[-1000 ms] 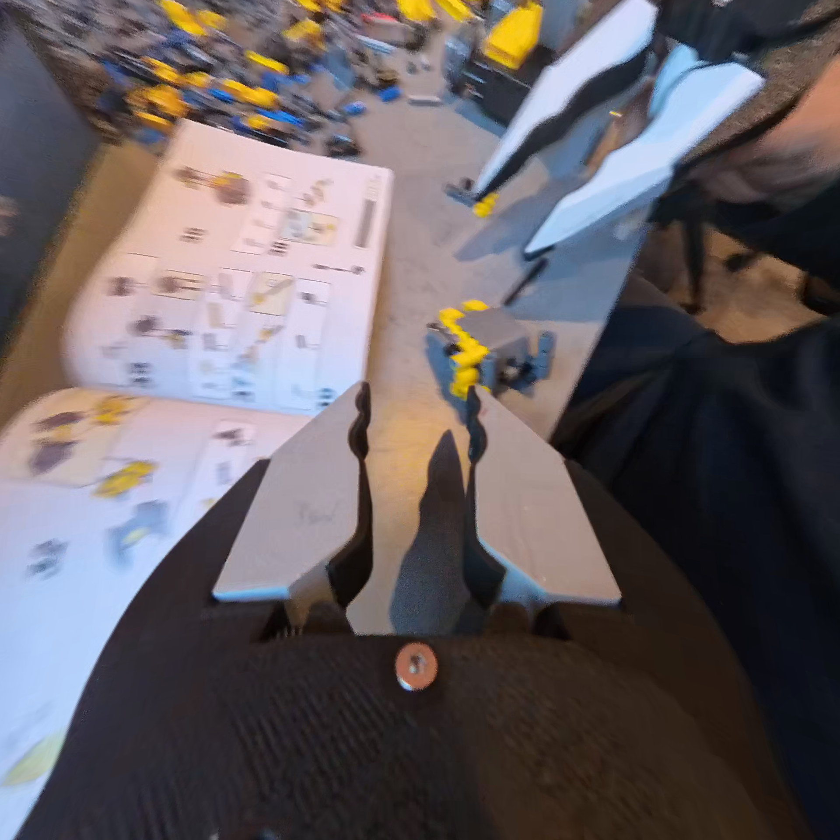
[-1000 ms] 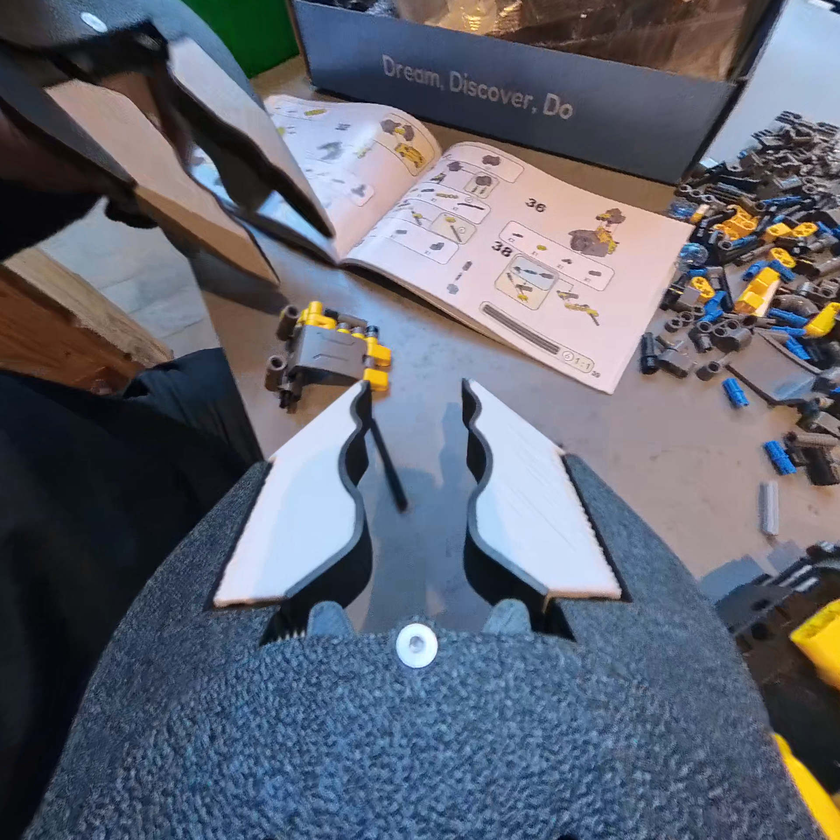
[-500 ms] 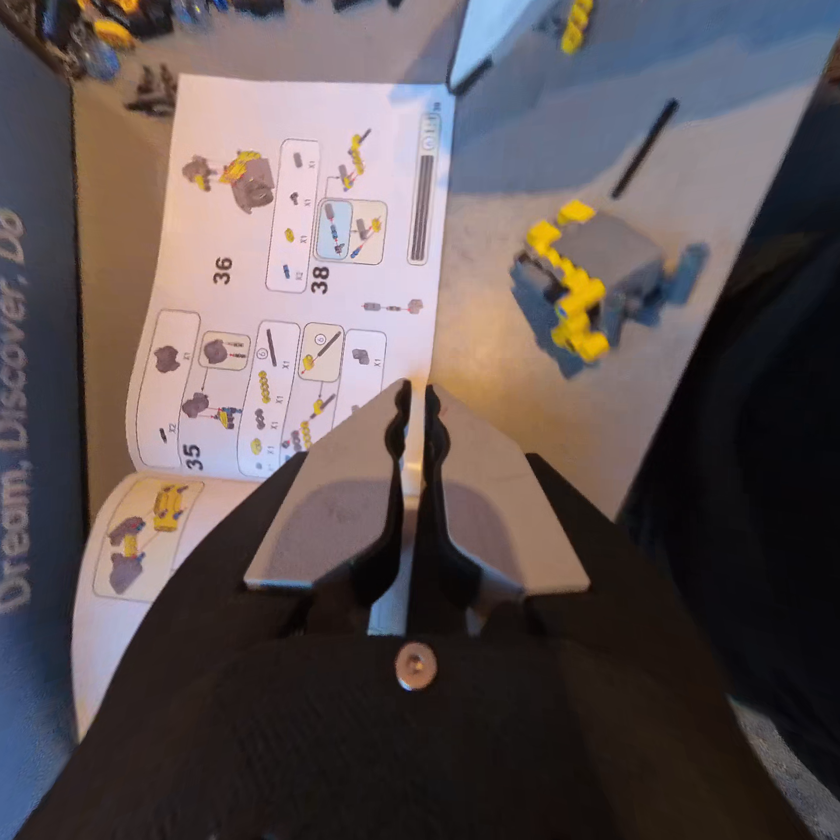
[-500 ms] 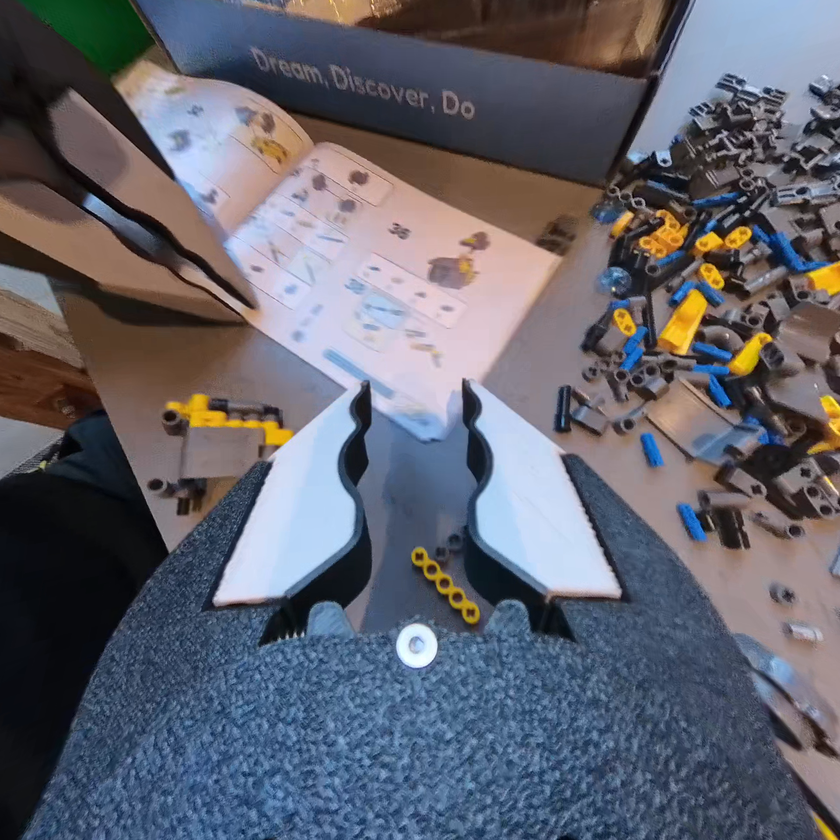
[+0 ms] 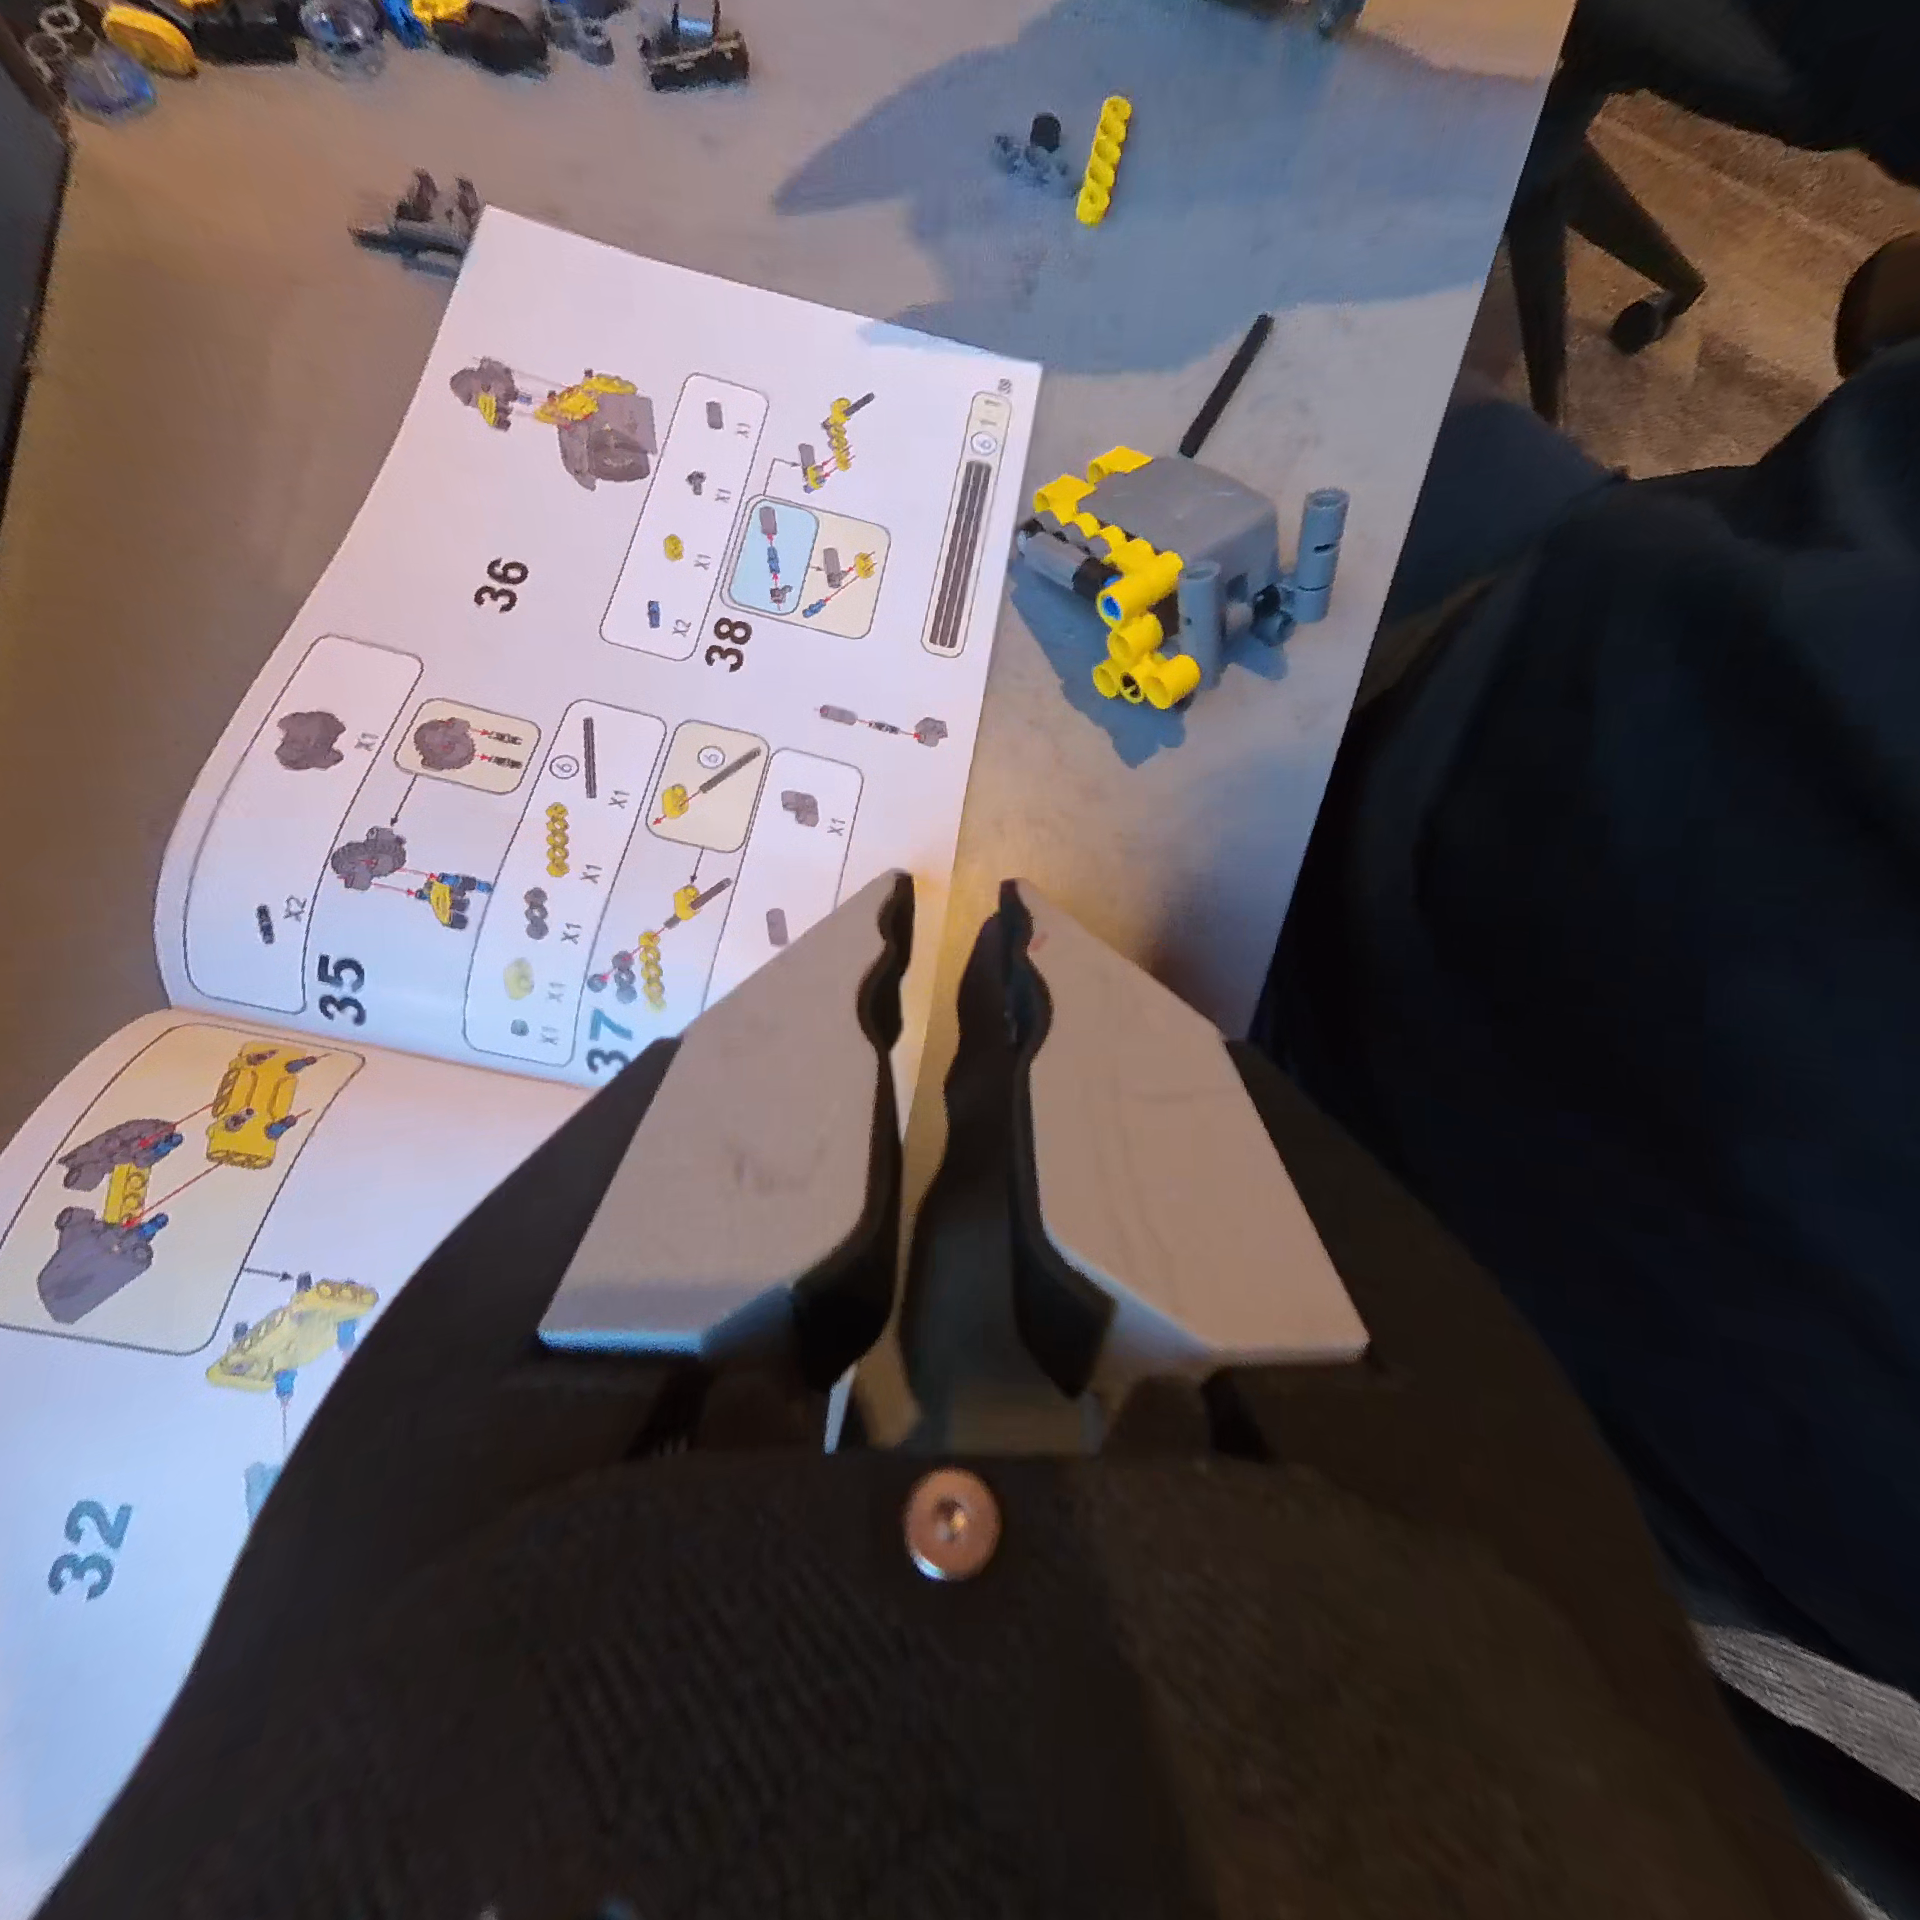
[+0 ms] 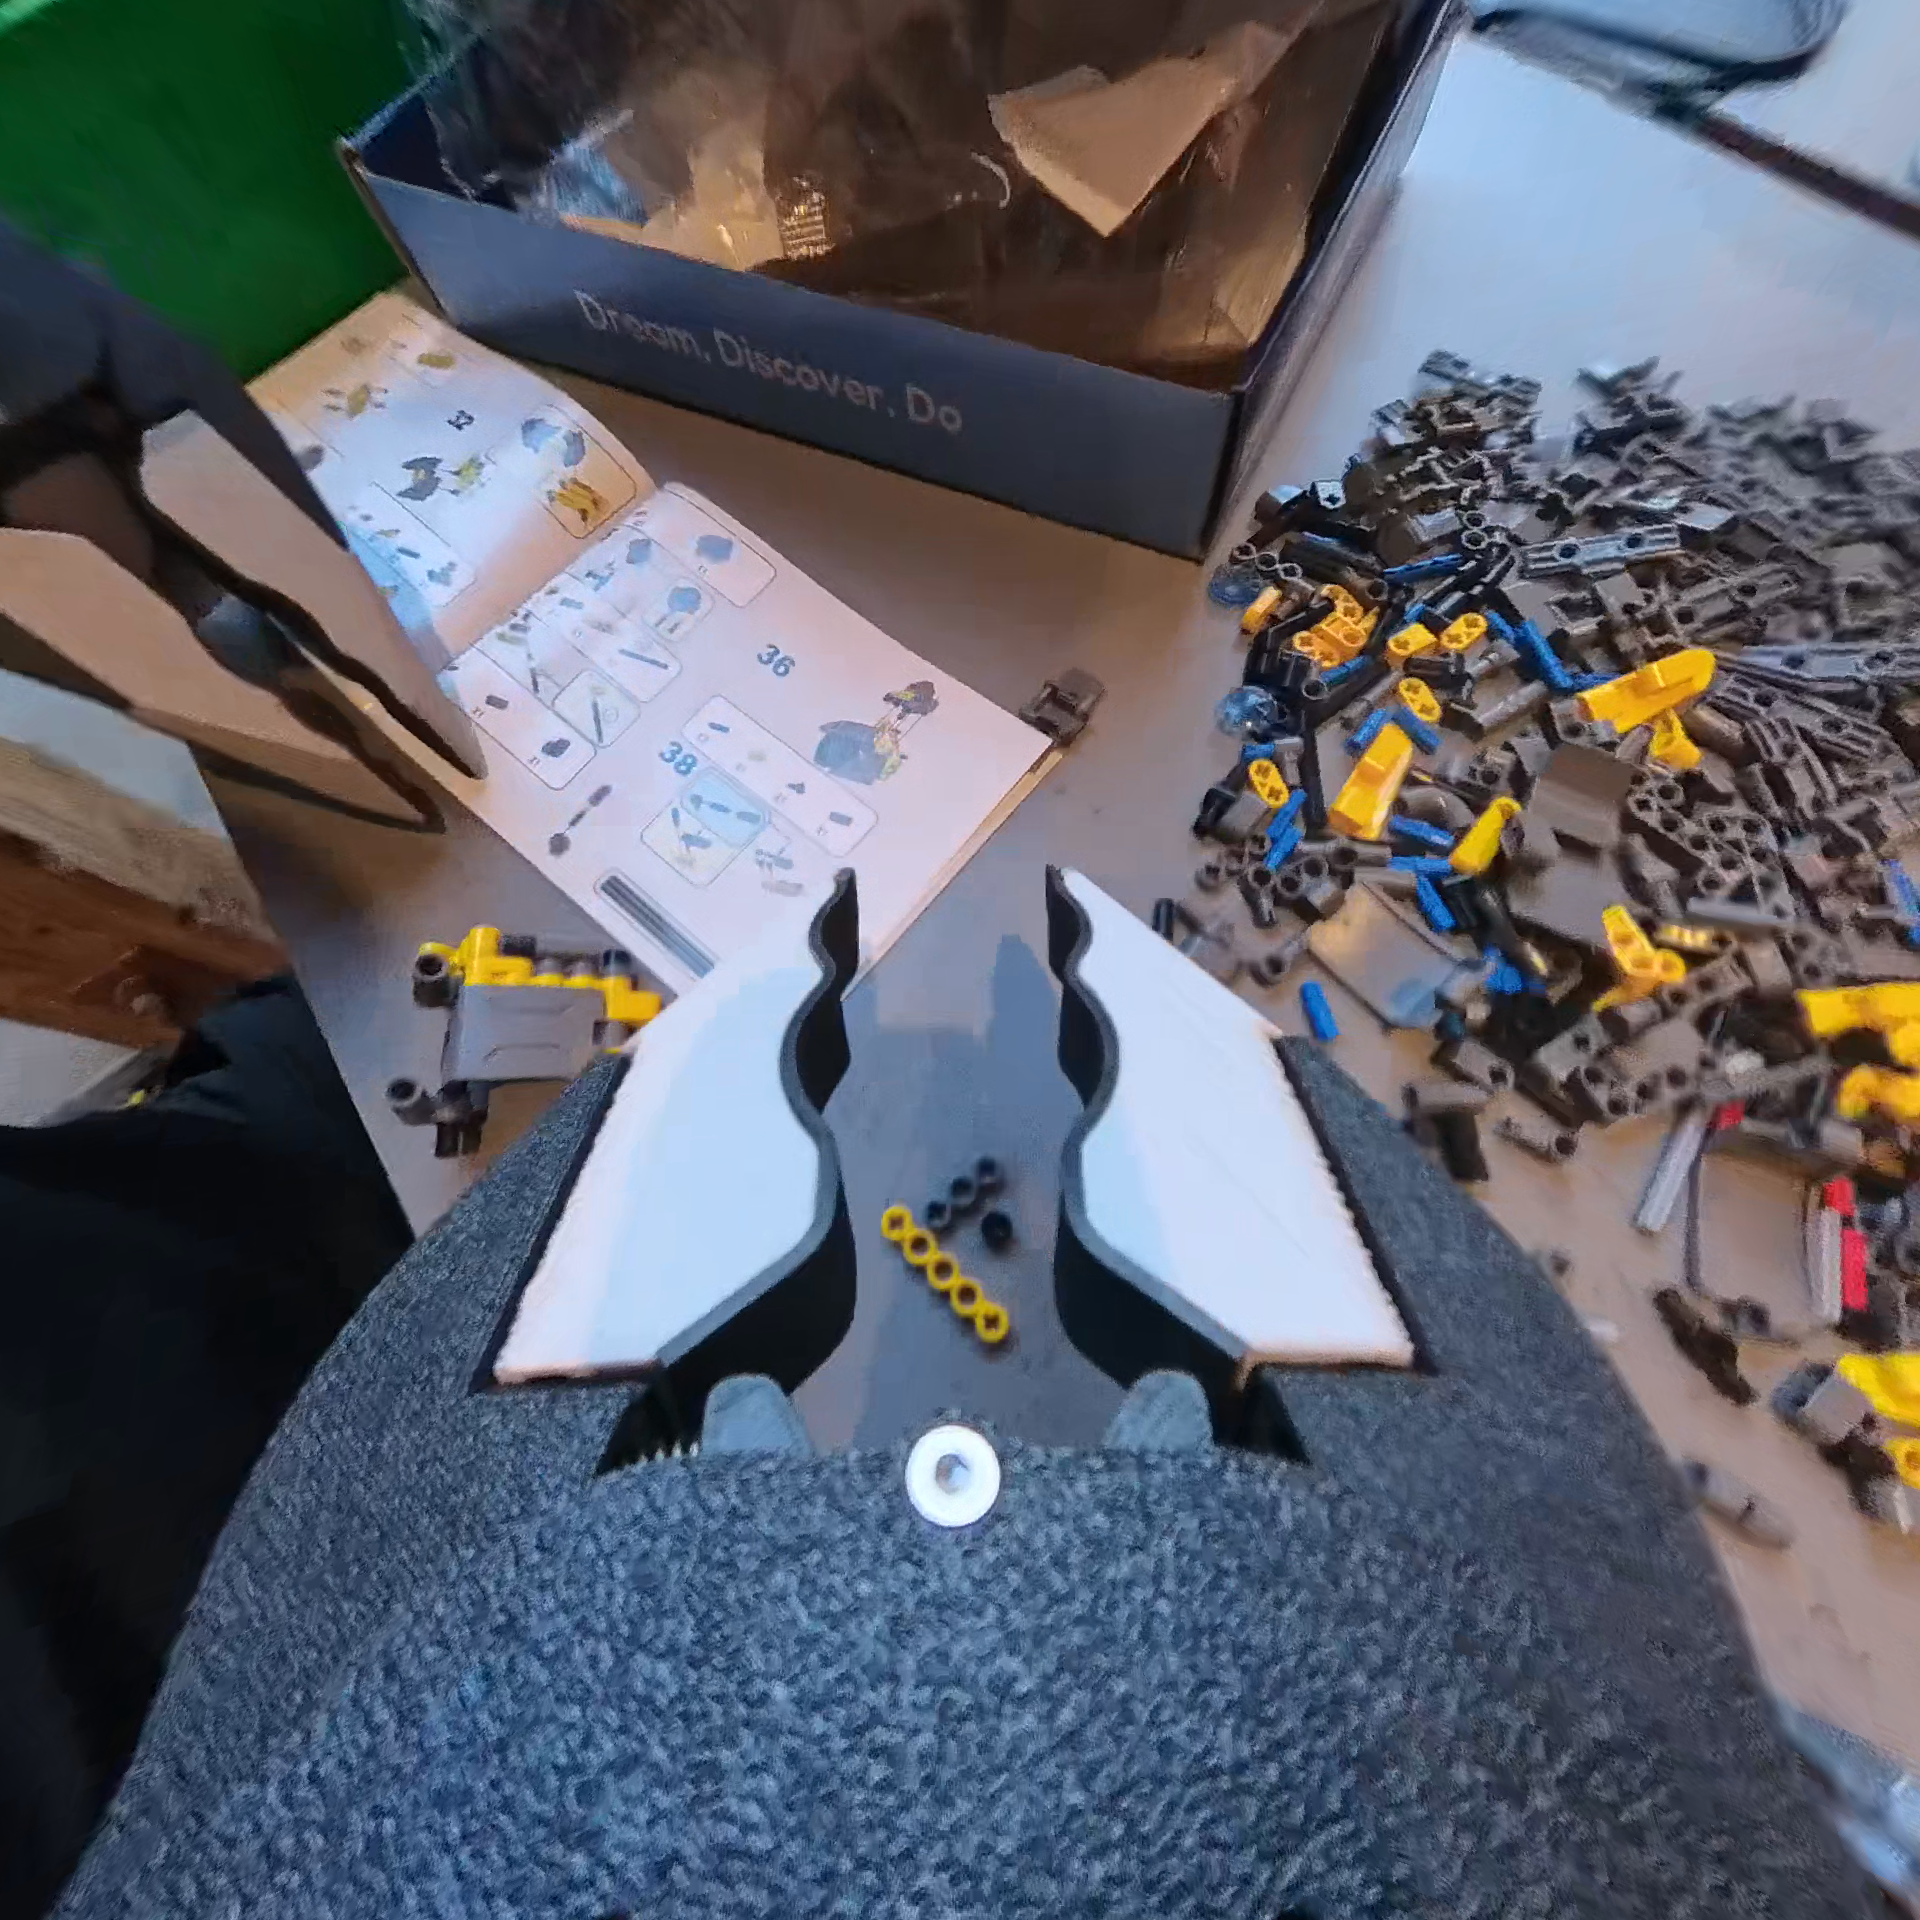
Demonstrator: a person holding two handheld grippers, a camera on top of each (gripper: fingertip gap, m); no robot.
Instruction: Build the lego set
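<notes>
My left gripper is empty, its jaws a narrow gap apart, and hovers over the near edge of an open instruction booklet. It also shows at the left of the right wrist view. A grey and yellow brick assembly stands on the table right of the booklet, with a thin black axle beyond it. My right gripper is open and empty above the table. A yellow five-hole beam and small black pieces lie below, between its fingers. The assembly is to its left.
A large pile of grey, blue and yellow parts covers the table's right side. A dark blue open box stands behind the booklet. A dark piece lies at the booklet's corner. A person's dark clothing is along the table edge. Tip to tip, the grippers are about 20 cm apart. Between my right fingertips and the thin black axle there is roughly 11 cm.
My left gripper closed to a narrow gap, swung from the assembly over the booklet, then opened slightly. My right gripper pulled back and right; the yellow beam now lies between its fingers.
</notes>
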